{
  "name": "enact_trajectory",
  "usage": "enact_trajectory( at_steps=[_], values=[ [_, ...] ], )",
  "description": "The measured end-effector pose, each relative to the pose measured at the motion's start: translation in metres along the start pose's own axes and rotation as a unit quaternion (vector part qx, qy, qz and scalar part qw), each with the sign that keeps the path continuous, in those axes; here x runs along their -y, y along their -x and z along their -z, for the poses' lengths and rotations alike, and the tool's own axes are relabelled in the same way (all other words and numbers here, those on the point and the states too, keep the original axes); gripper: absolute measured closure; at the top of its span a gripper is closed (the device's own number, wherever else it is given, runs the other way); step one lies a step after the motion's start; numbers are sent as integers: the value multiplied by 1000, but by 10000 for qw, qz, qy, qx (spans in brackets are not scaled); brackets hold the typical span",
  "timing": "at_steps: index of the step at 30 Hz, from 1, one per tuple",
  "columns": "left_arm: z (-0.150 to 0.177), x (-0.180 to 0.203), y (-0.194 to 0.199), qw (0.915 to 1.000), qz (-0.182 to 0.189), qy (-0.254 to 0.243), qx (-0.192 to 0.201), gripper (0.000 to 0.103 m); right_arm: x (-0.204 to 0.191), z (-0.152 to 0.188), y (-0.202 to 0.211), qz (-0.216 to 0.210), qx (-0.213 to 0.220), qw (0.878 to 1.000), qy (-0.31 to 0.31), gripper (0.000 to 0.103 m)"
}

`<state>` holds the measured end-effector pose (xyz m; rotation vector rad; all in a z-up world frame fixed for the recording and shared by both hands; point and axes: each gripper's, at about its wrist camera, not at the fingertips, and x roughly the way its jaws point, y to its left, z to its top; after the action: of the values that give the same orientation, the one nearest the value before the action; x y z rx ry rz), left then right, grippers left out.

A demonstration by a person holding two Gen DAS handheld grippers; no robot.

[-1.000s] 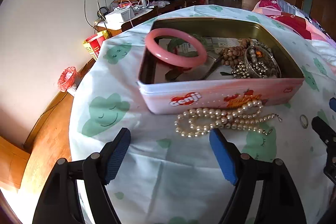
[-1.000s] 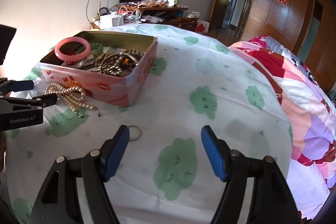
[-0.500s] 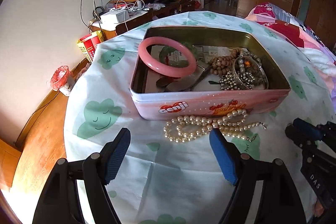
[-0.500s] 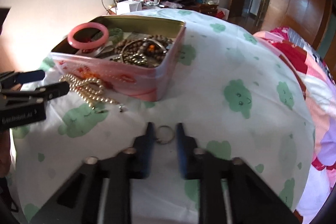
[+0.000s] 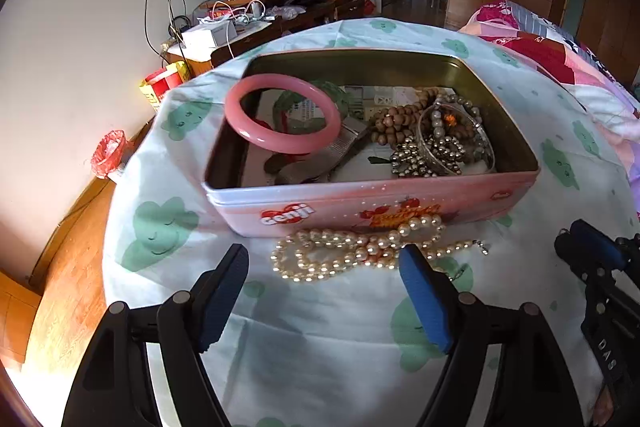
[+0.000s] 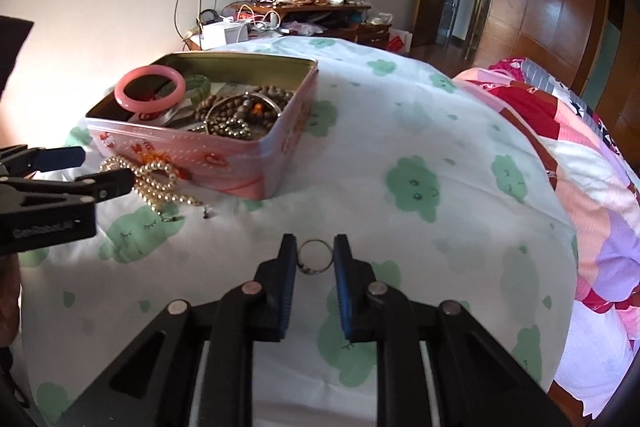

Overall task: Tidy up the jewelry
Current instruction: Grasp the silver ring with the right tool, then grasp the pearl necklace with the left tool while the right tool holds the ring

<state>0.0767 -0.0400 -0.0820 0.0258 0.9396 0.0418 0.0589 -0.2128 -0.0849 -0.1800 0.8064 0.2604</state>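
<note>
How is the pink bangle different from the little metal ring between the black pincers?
The pink bangle is thick, opaque and pink; the metal ring is thin bare wire. The bangle looks far wider than the ring. The bangle leans tilted on the rim of the tin, while the ring is pinched in the right gripper over the bedsheet. Both are plain closed hoops.

Glossy metal tin (image 5: pixel 372 203), matt cloth sheet (image 5: pixel 320 347)

You have one pink tin (image 5: pixel 372 201) on the bed. Inside it you can count one pink bangle (image 5: pixel 282 119), one green bangle (image 6: pixel 197 85) and one clear bangle (image 5: pixel 454 137); the bead strands are too tangled to count. In front of it lie one pearl necklace (image 5: pixel 360 251) and one small metal ring (image 6: pixel 315 257).
</note>
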Motion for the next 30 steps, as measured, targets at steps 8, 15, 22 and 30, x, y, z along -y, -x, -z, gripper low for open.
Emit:
enact_trajectory(
  at_steps=[8, 15, 22, 30],
  values=[
    [-3, -3, -10, 9999, 133, 102, -40, 28, 0, 0, -2, -29, -1, 10000, 36, 83],
    [6, 14, 2, 9978, 478, -446, 103, 88, 0, 1, -2, -8, 12, 10000, 90, 83],
    [13, 2, 18, 9960, 526, -609, 377, 103, 0, 1, 0, -14, 62, 10000, 54, 83],
    [10, -14, 52, 9918, 834, -562, 783, 103, 0, 1, 0, -10, 72, 10000, 51, 83]
  ],
)
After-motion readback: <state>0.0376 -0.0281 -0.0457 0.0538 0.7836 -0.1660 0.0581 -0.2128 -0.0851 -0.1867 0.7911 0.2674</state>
